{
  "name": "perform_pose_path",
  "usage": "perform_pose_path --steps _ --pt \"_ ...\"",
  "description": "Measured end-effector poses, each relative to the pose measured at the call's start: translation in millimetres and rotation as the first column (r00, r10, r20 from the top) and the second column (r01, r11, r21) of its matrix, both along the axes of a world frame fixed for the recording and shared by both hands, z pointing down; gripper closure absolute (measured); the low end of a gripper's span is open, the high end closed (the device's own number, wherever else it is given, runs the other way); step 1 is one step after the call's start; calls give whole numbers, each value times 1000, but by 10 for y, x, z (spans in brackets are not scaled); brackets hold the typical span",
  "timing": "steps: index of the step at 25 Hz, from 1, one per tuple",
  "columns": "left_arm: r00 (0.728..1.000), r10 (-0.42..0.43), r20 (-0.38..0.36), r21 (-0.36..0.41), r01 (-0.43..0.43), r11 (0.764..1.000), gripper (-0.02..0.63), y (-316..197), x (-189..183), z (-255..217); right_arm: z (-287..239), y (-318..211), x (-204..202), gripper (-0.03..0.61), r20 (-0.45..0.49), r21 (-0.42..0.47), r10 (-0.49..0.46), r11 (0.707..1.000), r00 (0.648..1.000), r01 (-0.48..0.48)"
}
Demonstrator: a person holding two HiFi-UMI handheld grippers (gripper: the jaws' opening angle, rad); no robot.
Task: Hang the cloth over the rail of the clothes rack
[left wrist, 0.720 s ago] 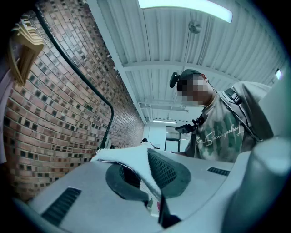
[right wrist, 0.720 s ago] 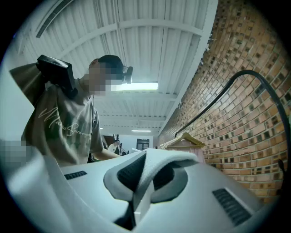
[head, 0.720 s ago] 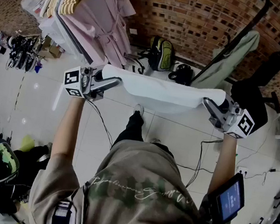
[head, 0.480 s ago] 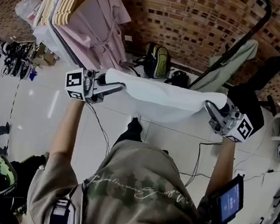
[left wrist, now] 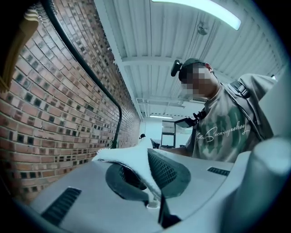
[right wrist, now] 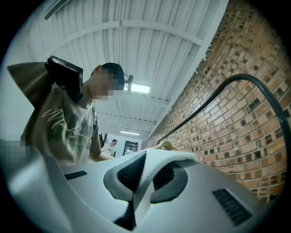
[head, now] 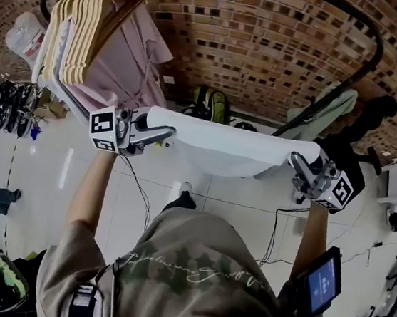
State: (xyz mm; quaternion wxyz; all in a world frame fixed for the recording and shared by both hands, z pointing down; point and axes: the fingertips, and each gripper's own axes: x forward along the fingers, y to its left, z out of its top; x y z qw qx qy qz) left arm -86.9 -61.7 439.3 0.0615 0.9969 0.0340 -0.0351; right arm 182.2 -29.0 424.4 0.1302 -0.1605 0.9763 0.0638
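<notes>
A white cloth (head: 228, 147) is stretched flat between my two grippers at chest height, facing the brick wall. My left gripper (head: 164, 134) is shut on its left corner, and my right gripper (head: 296, 160) is shut on its right corner. The black rail of the clothes rack (head: 373, 50) arches above and beyond the cloth without touching it. In the left gripper view the cloth (left wrist: 129, 157) is pinched in the left gripper (left wrist: 149, 169), with the rail (left wrist: 91, 77) along the wall. The right gripper view shows the cloth (right wrist: 161, 161) clamped in the right gripper (right wrist: 140, 176), under the rail (right wrist: 213, 98).
Wooden hangers (head: 85, 29) with pink garments (head: 135, 60) fill the rack's left end. A green garment (head: 330, 109) and dark clothing (head: 376, 111) hang at its right post. A backpack (head: 208, 105), shoes (head: 9, 95) and cables (head: 276, 228) lie on the tiled floor.
Both grippers have lifted the stretched cloth toward the wall and rail. The head view has tilted up, so more of the rail and hangers shows.
</notes>
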Motion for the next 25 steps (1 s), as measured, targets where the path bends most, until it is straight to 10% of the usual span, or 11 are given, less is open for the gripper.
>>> perform_pose_path --steps 25 --pt "1000 -13 -5 -26 13 1000 597 -1410 -341 -891 -836 -1392 -339 563 -25 -68 -94 993 995 92"
